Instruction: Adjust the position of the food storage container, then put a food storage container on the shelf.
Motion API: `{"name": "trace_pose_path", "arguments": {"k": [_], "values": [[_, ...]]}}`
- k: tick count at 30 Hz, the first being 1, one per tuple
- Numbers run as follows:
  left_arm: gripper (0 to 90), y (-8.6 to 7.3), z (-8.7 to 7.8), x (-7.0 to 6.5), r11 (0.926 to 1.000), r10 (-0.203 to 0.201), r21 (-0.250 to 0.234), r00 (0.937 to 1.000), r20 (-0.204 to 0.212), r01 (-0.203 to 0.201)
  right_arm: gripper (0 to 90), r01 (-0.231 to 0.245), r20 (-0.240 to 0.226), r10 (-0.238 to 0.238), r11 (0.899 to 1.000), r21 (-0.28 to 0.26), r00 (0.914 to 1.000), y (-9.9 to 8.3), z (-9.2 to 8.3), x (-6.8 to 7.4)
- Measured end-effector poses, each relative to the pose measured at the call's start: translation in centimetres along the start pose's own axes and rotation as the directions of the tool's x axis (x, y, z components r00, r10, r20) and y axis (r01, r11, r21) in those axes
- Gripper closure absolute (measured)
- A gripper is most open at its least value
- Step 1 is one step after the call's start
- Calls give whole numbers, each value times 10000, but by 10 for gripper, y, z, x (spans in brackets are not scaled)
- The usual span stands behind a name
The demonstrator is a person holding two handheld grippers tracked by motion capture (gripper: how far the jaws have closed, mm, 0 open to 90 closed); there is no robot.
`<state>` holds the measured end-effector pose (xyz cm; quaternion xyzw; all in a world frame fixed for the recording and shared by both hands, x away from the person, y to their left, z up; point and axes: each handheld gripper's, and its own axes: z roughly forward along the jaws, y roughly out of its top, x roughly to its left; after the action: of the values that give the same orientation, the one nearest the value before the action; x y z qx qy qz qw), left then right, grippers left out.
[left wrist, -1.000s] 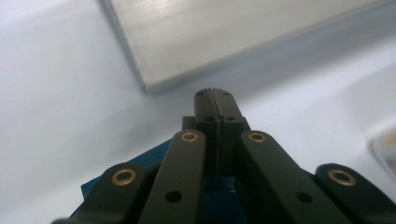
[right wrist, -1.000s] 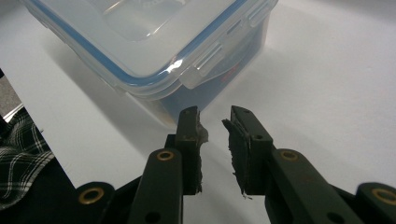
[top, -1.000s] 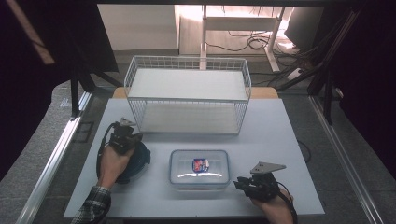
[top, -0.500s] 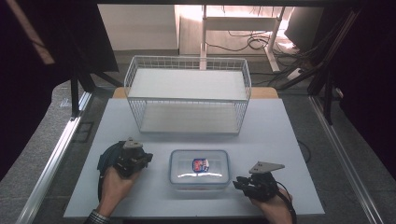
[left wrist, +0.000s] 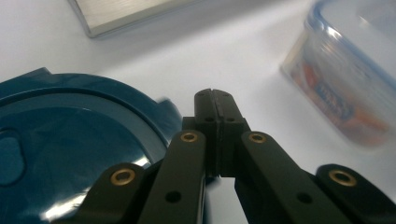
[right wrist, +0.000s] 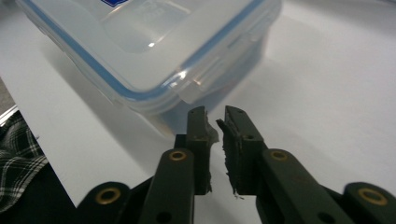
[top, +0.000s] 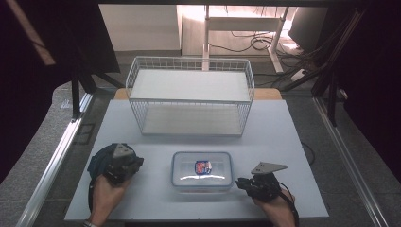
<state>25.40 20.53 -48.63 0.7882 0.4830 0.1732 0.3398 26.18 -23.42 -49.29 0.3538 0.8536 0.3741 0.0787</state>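
Container (top: pixel 202 170), clear w/ blue-seal lid, sits lower centre of the high view on the table (top: pixel 283 142), in front of the wire basket (top: pixel 189 94). Right gripper (right wrist: pixel 215 122), jaws just narrowing to a slim gap w/ nothing between, noses at the lid's side latch (right wrist: pixel 198 88), so probably the unlatching step; next it needs to catch that tab. Left gripper (left wrist: pixel 215 100), jaws pressed together & empty, hangs over the blue lid (left wrist: pixel 70 140) at lower left.

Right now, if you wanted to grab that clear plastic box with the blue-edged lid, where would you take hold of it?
Probably at the short end facing the right gripper. The clear box lies flat on the table, lid on, and its latch tab juts out at that end. The box looks too wide for the jaws to span, so I'd come in level from the right and pinch the tab and rim there.
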Motion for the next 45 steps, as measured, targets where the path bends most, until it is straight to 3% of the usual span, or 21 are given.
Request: {"name": "trace_pose_path", "arguments": {"k": [1, 3, 4, 6, 8, 10, 13, 15, 17, 18, 19, 20, 21, 23, 24, 25, 26, 30, 31, 36, 45], "values": [[900, 0, 0, 0, 10000, 0, 0, 10000, 0, 0, 807, 0, 0, 0, 10000, 0, 10000, 0, 0, 0], [900, -5, -2, -16, 9994, 163, -319, 9960, 884, -135, 826, 70, -144, -68, 9999, 129, 9999, 2, 6, 2], [900, -9, 2, -28, 9994, 286, -217, 9887, 1469, -257, 851, 110, -220, -105, 9997, 235, 9997, 3, 11, 4], [900, -12, 7, -37, 9995, 325, -23, 9812, 1900, -326, 860, 234, 25, -235, 9992, 331, 9997, 5, 13, 6], [900, -13, 9, -39, 9993, 345, 60, 9811, 1904, -363, 860, 175, -46, -174, 9994, 314, 9998, 6, 14, 5], [899, -17, 9, -34, 9999, 101, 63, 9824, 1867, -115, 862, -18, -354, 28, 9996, 283, 9994, 7, 18, 6], [877, -21, 4, -27, 9997, -200, -127, 9799, 1984, 230, 852, 181, -346, -169, 9992, 364, 9993, 10, 20, 9], [824, -25, 1, -24, 9995, -191, -192, 9763, 2157, 238, 823, 233, -255, -223, 9990, 381, 9994, 10, 19, 9], [699, -27, 0, -23, 9994, -154, -252, 9741, 2255, 216, 802, 255, -154, -250, 9991, 333, 9996, 10, 17, 8], [593, -29, -1, -23, 9995, -45, -308, 9706, 2408, 122, 720, 378, 95, -380, 9991, 178, 9992, 8, 10, 7], [593, -30, -1, -23, 9993, 6, -351, 9682, 2503, 84, 720, 378, 95, -380, 9991, 178, 9992, 8, 10, 7], [512, -32, -2, -24, 9991, 73, -416, 9630, 2695, 40, 668, 435, 137, -436, 9990, 68, 9990, 8, 7, 6], [361, -34, -2, -25, 9986, 234, -516, 9524, 3041, -80, 538, 463, 218, -460, 9989, -121, 9987, 6, 0, 4], [282, -35, -1, -25, 9985, 281, -538, 9491, 3137, -118, 394, 453, 291, -443, 9984, -351, 9986, 3, -4, 0], [254, -37, 0, -27, 9980, 447, -564, 9393, 3401, -271, 342, 407, 257, -396, 9982, -444, 9989, 2, -6, -2], [233, -37, 0, -27, 9980, 447, -564, 9393, 3401, -271, 289, 351, 244, -337, 9978, -564, 9991, 1, -6, -3], [202, -37, 1, -28, 9977, 602, -492, 9350, 3496, -458, 235, 359, 266, -342, 9972, -658, 9991, 0, -7, -4], [125, -37, 1, -30, 9962, 842, -495, 9383, 3354, -717, 132, 582, 324, -558, 9953, -777, 9979, 0, -6, -4], [109, -37, 1, -31, 9957, 876, -586, 9364, 3397, -719, 110, 698, 371, -673, 9950, -717, 9970, 0, -5, -3], [77, -37, 0, -30, 9925, 1071, -916, 9389, 3270, -813, 70, 773, 414, -745, 9945, -708, 9964, 0, -3, -1], [59, -28, 7, -36, 9908, 1198, -1016, 9280, 3527, -893, 25, 459, 218, -435, 9911, -1251, 9988, 4, -5, 2]]}}
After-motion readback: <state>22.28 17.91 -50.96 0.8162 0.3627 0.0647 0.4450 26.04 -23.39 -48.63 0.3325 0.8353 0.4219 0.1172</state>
